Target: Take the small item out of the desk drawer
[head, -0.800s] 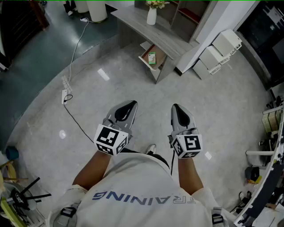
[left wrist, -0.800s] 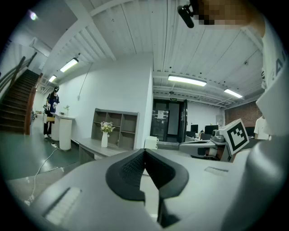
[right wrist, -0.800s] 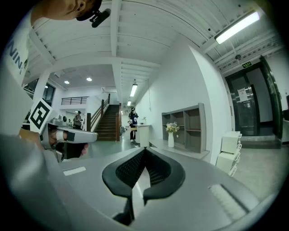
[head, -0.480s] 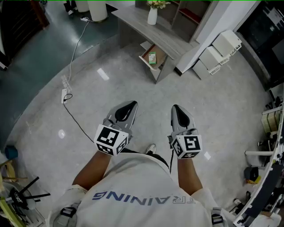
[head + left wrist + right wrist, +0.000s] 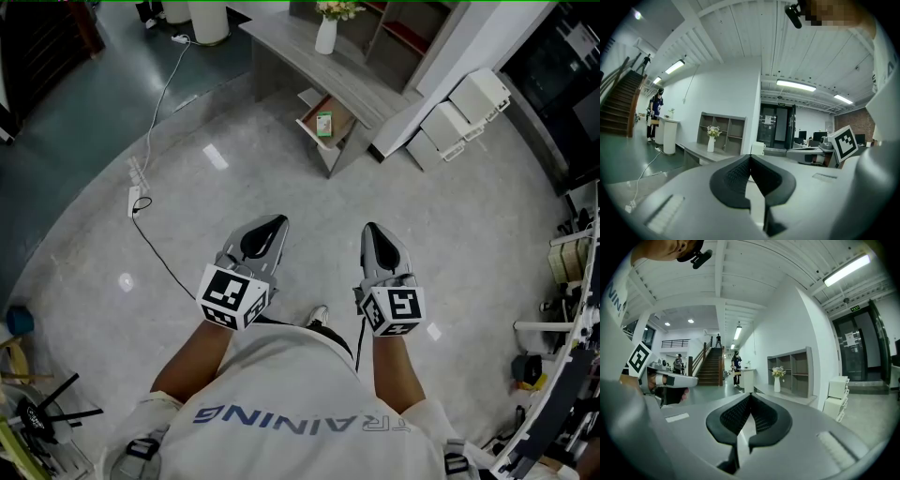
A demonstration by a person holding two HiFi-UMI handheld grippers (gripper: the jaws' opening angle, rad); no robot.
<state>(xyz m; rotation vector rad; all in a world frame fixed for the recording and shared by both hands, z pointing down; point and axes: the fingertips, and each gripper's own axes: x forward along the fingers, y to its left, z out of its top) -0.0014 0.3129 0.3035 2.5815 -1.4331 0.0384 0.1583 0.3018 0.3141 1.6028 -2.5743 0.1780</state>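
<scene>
Two tools are in our hands: the left gripper [image 5: 278, 221] and the right gripper [image 5: 371, 228], side by side above the floor, each with its jaws pressed together on nothing. The small green item [image 5: 322, 123] lies in the open drawer [image 5: 343, 119] of the desk [image 5: 309, 64], well apart from both.

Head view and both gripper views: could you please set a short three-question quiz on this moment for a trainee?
1. True or false: the desk drawer is already open.
2. What stands on the desk? A) a white vase with flowers B) a laptop C) a kettle
3. Fill in: the left gripper and the right gripper both have jaws that are ____ and hold nothing.
Key: 1 true; 2 A; 3 shut.
</scene>
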